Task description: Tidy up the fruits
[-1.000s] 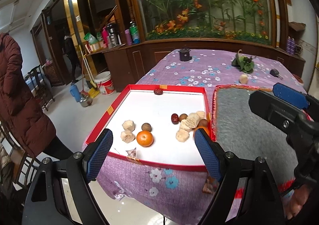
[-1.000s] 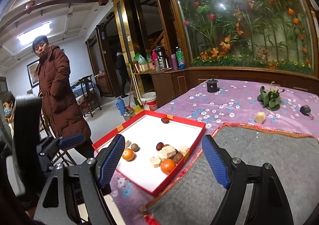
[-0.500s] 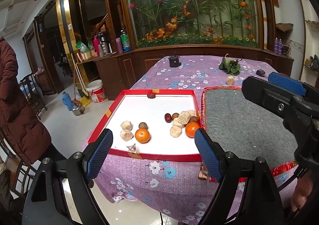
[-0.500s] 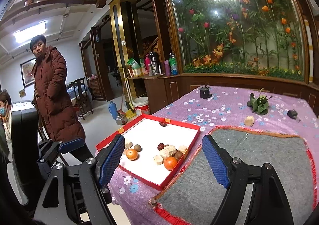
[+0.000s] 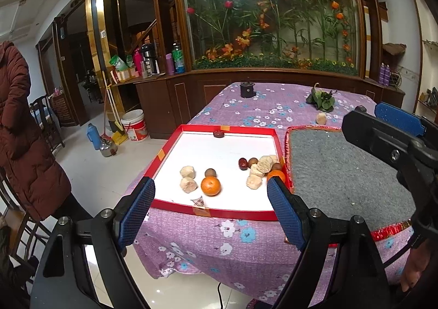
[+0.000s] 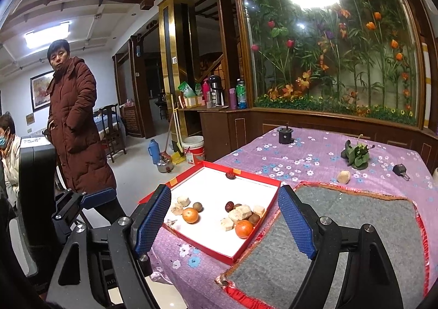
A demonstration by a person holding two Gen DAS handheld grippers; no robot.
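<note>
While the fruits are sitting loose inside the red tray [image 5: 269, 216], nothing is being gripped yet: the left hand-held gripper [image 5: 210, 207] is hanging short of the tray's near rim with its blue-padded fingers [image 5: 137, 210] spread wide and empty, and the right hand-held gripper [image 6: 224, 221] is likewise gaping open and empty, held back off the tabletop's [image 5: 246, 243] near edge. Judging from that stand-off pose, both are being kept clear so the whole tray is staying in sight before a first pick is chosen.

The produce is lying in two loose groups on the tray's white floor. Toward the left, one tangerine [image 5: 210, 186] is resting just beside two pale, knobbly beige chunks [image 5: 187, 177] and a small brown round fruit [image 5: 210, 173]. Toward the right, a second tangerine [image 6: 244, 228] is sitting against the tray wall, crowded by more beige chunks [image 6: 242, 212], a dark red jujube [image 5: 242, 163] and brown round fruits touching one another. Another dark jujube [image 5: 218, 133] is lying alone at the far rim.

Beside the tray, a gray felt mat [image 5: 342, 172] with red trim is lying bare, probably the sorting ground. Farther off, on the purple flowered cloth [image 5: 219, 240], one more beige chunk [image 5: 320, 118] is sitting near a leafy green bundle [image 5: 321, 98].
</note>
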